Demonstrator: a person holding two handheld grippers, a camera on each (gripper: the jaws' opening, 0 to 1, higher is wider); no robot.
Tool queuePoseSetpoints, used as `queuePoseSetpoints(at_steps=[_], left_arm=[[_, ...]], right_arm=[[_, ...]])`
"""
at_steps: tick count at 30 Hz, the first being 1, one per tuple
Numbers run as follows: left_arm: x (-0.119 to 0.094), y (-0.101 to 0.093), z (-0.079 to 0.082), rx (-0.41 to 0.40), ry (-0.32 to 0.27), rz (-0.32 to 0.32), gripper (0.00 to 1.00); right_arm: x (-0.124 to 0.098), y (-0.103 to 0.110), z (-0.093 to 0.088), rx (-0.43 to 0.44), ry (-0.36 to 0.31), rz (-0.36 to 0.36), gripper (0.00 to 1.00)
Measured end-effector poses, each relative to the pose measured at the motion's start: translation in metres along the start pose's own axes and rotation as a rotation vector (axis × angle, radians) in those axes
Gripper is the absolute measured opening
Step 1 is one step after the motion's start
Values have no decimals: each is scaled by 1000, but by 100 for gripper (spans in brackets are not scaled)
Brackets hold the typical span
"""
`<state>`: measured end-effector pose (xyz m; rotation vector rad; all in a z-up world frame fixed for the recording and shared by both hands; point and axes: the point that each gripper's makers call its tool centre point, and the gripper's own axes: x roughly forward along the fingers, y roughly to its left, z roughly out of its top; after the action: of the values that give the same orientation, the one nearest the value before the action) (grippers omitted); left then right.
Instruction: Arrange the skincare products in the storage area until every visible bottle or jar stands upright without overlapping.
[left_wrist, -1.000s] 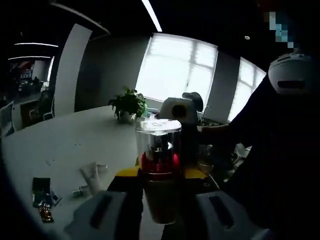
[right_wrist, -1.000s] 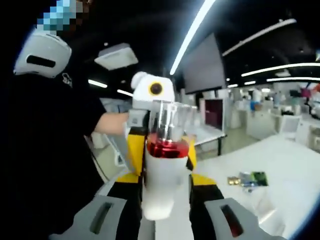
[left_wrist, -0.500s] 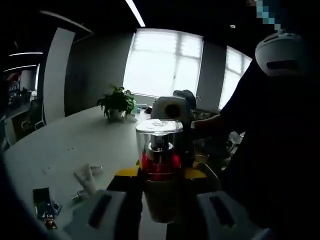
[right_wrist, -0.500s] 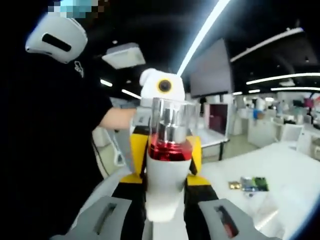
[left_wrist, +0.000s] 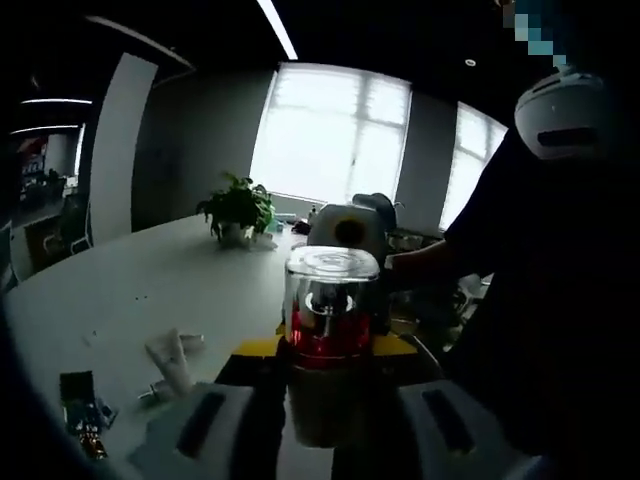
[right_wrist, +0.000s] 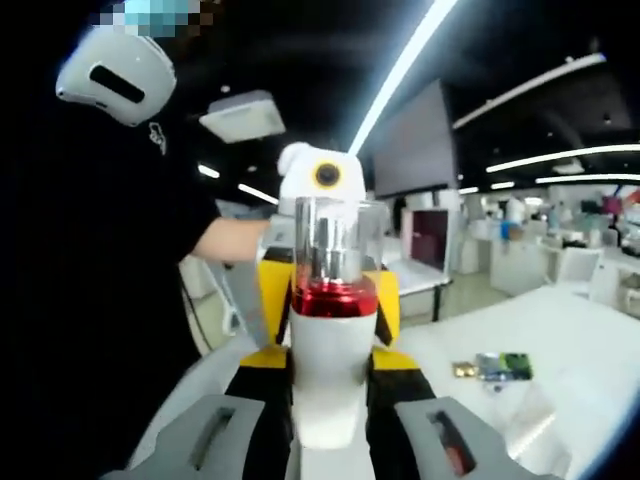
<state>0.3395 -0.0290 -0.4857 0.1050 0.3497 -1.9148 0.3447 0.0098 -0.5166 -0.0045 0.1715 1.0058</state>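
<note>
Between the yellow-and-black jaws of both tongs, a pump bottle with a white body, red collar and clear cylindrical cap (left_wrist: 330, 345) stands upright above the white counter (left_wrist: 120, 290), grasped from opposite sides by the left tongs (left_wrist: 325, 400) and the right tongs (right_wrist: 328, 395). On the counter in the left gripper view lie, from left to right, dark flat sachets (left_wrist: 80, 395), a small white squeeze tube (left_wrist: 170, 355) and, farther back, a green potted plant (left_wrist: 237, 207) before bright windows. At the right edge stands a person in a dark shirt (left_wrist: 550, 300).
</note>
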Motion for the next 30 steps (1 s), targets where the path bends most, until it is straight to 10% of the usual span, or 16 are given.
queuePoseSetpoints(at_steps=[6, 30], left_arm=[[-9, 12, 9, -25, -64, 62, 41], [-25, 34, -62, -119, -16, 360, 84]], right_arm=[[-3, -6, -17, 15, 29, -20, 17], [-28, -50, -25, 33, -9, -162, 18]])
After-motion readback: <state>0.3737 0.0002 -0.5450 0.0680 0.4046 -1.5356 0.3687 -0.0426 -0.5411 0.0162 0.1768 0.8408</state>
